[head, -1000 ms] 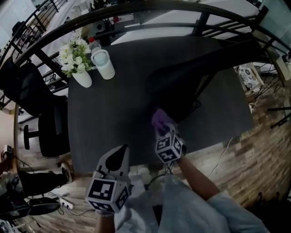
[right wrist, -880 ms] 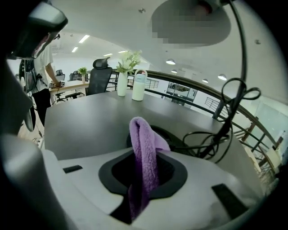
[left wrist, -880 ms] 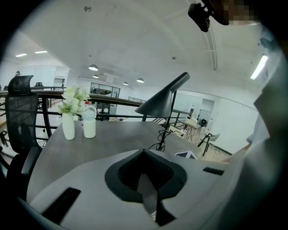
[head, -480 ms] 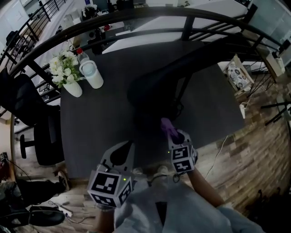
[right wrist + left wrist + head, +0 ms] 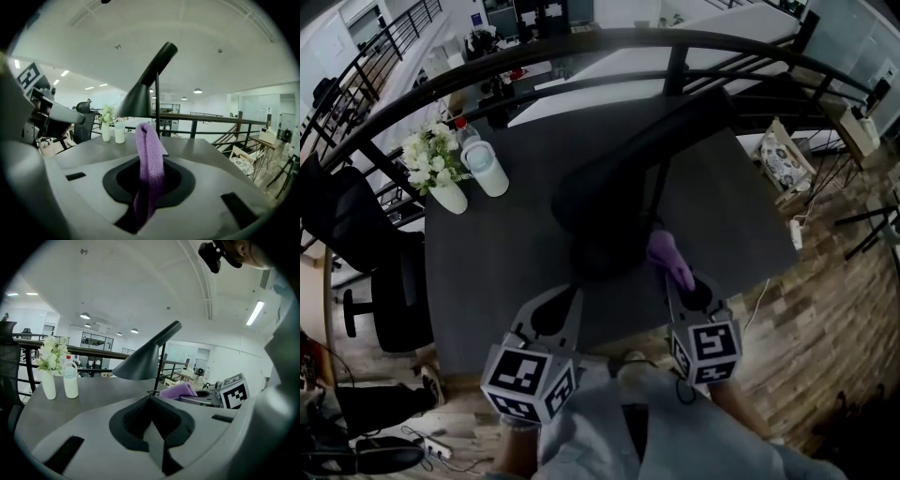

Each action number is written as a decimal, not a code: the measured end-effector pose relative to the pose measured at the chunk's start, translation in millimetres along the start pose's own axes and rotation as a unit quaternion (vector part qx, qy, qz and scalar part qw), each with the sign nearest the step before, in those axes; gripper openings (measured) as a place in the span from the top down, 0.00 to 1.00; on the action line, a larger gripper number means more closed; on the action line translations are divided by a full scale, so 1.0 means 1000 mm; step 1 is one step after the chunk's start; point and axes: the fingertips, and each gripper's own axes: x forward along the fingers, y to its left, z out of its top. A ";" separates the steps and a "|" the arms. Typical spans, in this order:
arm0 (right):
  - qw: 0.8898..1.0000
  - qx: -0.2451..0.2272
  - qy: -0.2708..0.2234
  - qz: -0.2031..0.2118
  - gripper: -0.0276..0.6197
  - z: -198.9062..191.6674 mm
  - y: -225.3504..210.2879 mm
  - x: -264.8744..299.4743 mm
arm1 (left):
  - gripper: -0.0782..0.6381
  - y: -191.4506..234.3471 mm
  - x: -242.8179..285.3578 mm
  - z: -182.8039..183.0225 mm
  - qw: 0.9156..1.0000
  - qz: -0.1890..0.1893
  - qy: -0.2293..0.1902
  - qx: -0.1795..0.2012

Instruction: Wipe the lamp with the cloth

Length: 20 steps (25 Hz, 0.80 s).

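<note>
A black lamp [image 5: 614, 183] with a cone shade stands mid-table on the dark table [image 5: 487, 267]; its thin stem [image 5: 659, 187] rises just right of the shade. My right gripper [image 5: 680, 277] is shut on a purple cloth [image 5: 667, 253], which sticks up beside the stem near the lamp's foot. In the right gripper view the cloth [image 5: 150, 164] hangs folded out of the right gripper [image 5: 149, 187], with the lamp [image 5: 143, 93] close ahead. My left gripper [image 5: 561, 302] hovers at the table's front edge, shut and holding nothing. The left gripper view shows the left gripper [image 5: 151, 401], the shade [image 5: 143, 363] and the cloth [image 5: 177, 391].
A white vase of flowers [image 5: 439, 169] and a white bottle [image 5: 486, 167] stand at the table's far left corner. A black railing [image 5: 581, 42] curves behind the table. A black chair [image 5: 366, 253] stands to the left, and a cable [image 5: 759, 314] lies on the wooden floor at right.
My right gripper has carried the cloth rightward, off the lamp's dark shade to a spot beside the stem, and has drawn back a little. The left gripper has stayed at the front edge.
</note>
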 end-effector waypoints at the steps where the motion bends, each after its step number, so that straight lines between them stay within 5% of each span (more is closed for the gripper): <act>1: 1.000 -0.002 -0.010 -0.002 0.87 0.008 -0.001 -0.004 | 0.87 -0.001 0.001 0.002 1.000 -0.003 -0.003 -0.002; 8: 0.998 0.006 -0.058 0.014 0.87 0.046 0.003 -0.024 | 0.87 -0.008 0.001 0.013 1.000 -0.002 -0.014 0.014; 20: 0.996 0.035 -0.071 0.038 0.87 0.054 0.001 -0.023 | 0.87 -0.009 0.005 0.020 1.000 0.006 -0.020 0.021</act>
